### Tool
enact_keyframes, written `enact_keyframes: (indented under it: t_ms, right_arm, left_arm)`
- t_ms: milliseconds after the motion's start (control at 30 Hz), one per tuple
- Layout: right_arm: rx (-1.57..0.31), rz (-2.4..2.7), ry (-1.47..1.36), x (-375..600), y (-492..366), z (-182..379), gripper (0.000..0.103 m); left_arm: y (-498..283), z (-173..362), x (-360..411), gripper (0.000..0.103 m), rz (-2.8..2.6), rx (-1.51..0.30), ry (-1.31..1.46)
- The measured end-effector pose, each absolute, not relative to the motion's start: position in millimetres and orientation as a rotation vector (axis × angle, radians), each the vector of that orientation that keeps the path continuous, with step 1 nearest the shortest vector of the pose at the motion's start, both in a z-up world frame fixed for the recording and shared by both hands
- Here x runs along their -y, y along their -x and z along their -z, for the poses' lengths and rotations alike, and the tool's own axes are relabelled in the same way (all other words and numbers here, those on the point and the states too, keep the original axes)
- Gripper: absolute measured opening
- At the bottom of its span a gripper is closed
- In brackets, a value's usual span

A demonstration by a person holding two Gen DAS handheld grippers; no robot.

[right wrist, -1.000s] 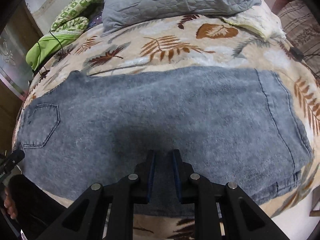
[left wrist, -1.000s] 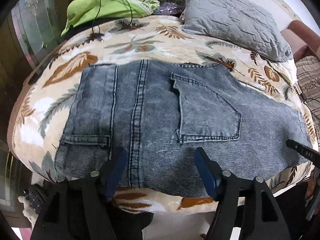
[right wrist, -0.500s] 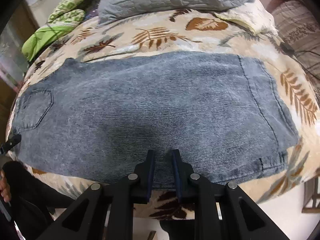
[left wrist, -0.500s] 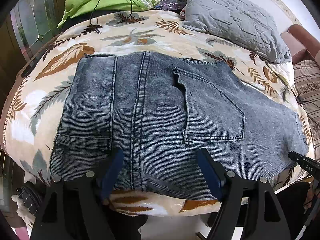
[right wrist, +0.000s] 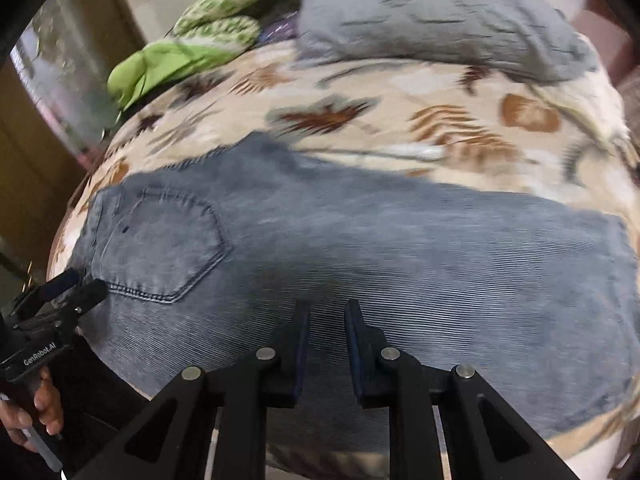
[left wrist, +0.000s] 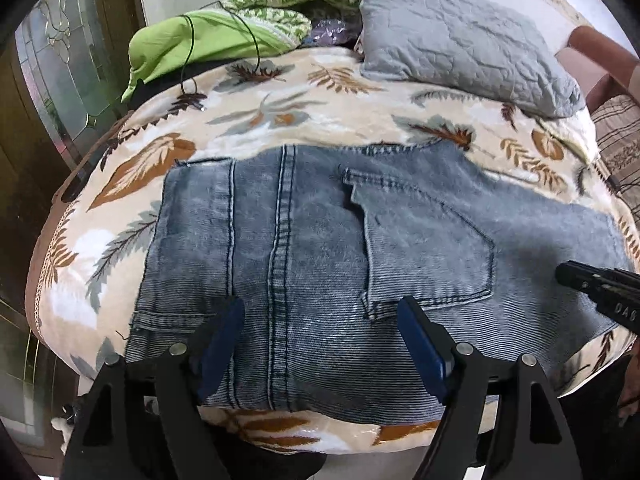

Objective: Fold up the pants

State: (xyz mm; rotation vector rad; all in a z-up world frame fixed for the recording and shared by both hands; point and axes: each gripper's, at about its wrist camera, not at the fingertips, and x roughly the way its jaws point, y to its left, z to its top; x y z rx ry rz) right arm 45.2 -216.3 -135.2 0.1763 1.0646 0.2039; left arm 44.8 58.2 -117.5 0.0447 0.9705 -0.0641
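Grey-blue denim pants [left wrist: 320, 248] lie flat across the leaf-print bedspread, waistband at the left and back pocket [left wrist: 424, 248] facing up. They also show in the right wrist view [right wrist: 380, 264], blurred. My left gripper [left wrist: 320, 320] is open, its jaws wide apart over the waist end near the bed's front edge, holding nothing. My right gripper [right wrist: 326, 316] has its jaws nearly together with a narrow gap over the leg's near edge; no cloth shows between them. Its tip shows at the right of the left wrist view [left wrist: 592, 284].
A grey pillow [left wrist: 460, 36] lies at the back of the bed. A green blanket [left wrist: 224, 36] with a black cable [left wrist: 188, 52] is heaped at the back left. A wooden door with patterned glass [left wrist: 56, 80] stands left. The bed's front edge [left wrist: 320, 436] drops off just below the pants.
Both grippers moved forward over the pants. The right view swung left, so the pocket sits nearer its middle. The right jaws opened slightly. The pants have not moved.
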Motion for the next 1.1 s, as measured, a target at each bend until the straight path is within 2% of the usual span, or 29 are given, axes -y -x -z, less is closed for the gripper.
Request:
enact_keyframes:
  t_ms: [200, 433, 900, 1100]
  right_arm:
    - [-1.084, -0.214, -0.124, 198.1, -49.5, 152.9, 0.021]
    - [-1.083, -0.23, -0.093, 203.2, -37.9, 155.3, 0.021]
    - [-1.06, -0.181, -0.103, 218.1, -1.3, 157.5, 0.021]
    - [-1.075, -0.162, -0.114, 219.8, 6.7, 152.8, 0.021]
  left_arm:
    - [-51.1, 130.3, -64.6, 0.084, 0.071, -1.008, 0.009]
    - [-52.6, 143.5, -46.7, 0.102, 0.093, -1.032, -0.097]
    - [-57.5, 149.2, -46.7, 0.103, 0.092, -1.047, -0.096]
    - [-48.7, 126.1, -57.8, 0.103, 0.099, -1.035, -0.025]
